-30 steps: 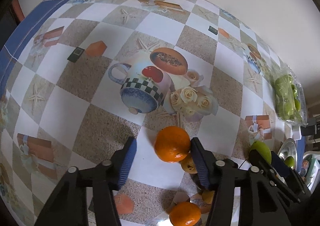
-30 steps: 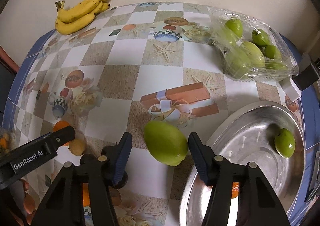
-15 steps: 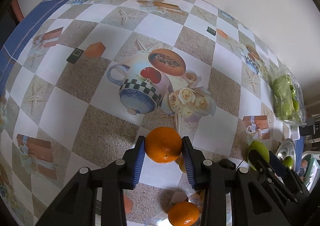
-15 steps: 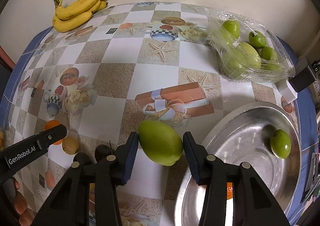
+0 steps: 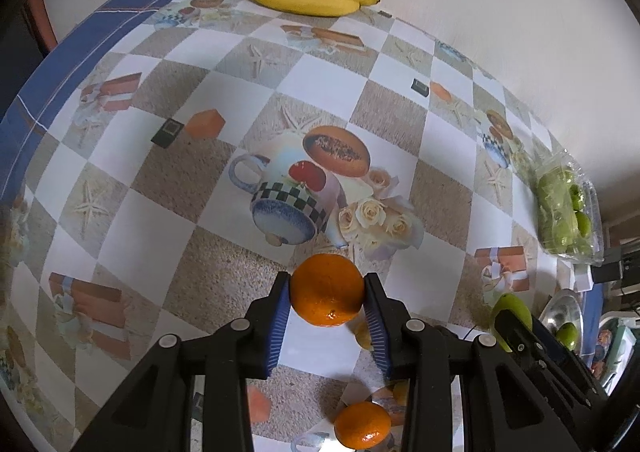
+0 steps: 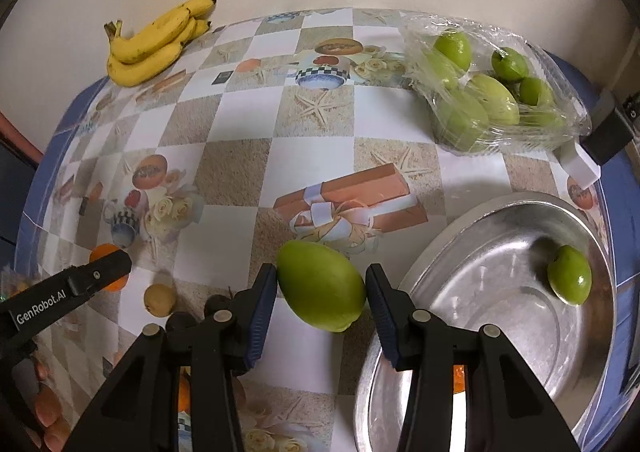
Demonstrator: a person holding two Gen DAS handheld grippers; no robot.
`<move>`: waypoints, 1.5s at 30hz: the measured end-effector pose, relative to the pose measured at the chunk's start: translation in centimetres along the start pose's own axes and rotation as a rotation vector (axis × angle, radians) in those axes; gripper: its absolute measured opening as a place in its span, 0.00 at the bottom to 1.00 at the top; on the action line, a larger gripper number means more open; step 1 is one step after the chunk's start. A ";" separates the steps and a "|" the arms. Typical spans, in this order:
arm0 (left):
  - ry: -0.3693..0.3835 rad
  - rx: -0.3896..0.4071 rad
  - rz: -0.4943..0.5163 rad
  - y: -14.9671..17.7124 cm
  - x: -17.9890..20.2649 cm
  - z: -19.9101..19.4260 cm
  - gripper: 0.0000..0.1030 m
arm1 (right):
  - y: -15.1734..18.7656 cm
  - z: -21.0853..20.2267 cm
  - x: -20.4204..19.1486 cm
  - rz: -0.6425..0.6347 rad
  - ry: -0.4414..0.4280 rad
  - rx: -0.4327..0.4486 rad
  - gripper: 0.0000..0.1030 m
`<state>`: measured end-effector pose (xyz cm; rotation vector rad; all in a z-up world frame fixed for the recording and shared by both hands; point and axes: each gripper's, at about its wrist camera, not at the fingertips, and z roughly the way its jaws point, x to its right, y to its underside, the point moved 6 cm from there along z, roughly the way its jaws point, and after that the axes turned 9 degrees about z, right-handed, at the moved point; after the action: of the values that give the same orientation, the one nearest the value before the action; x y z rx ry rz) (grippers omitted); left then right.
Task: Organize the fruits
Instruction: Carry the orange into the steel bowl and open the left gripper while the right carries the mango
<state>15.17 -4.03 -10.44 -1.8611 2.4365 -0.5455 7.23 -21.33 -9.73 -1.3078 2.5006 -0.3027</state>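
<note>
Orange (image 5: 327, 290) now clamped, lifted.

A small yellowish fruit (image 5: 362, 334) sits half hidden behind the left gripper's (image 5: 326, 302) right finger. The second orange (image 5: 362, 428) is cut by the bottom edge. Something orange in the metal bowl (image 6: 500, 236) hides behind the right gripper (image 6: 321, 290); what it is cannot be told

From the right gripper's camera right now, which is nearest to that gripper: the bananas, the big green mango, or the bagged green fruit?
1. Green mango, between the right gripper's fingers.
2. Bagged green fruit, far right.
3. Bananas, far left by the wall.
</note>
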 end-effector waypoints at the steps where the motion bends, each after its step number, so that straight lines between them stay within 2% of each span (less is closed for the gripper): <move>1: 0.000 0.006 0.000 -0.1 0.0 -0.2 0.38 | 0.0 -0.2 0.0 0.013 -0.018 -0.003 0.46; 7: -0.008 0.048 0.010 -0.8 0.2 -2.3 0.38 | -0.8 -2.4 -0.4 0.085 -0.118 0.003 0.46; 14: -0.009 0.089 0.016 -1.3 0.6 -4.4 0.38 | -1.6 -5.3 0.1 0.139 -0.120 0.001 0.46; 26: -0.016 0.162 0.075 -1.5 2.9 -7.9 0.38 | -1.8 -6.7 4.2 0.228 -0.071 -0.011 0.46; 41: 0.023 0.133 0.227 0.8 10.4 -7.2 0.38 | -1.5 -7.1 13.6 0.365 0.056 -0.015 0.46; 45: 0.025 0.122 0.283 1.7 12.6 -7.0 0.38 | -1.1 -7.3 15.1 0.397 0.063 -0.020 0.46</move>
<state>8.35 -13.72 -2.03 -1.4400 2.5550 -0.6823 -2.73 -34.08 -5.16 -0.7888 2.7463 -0.2293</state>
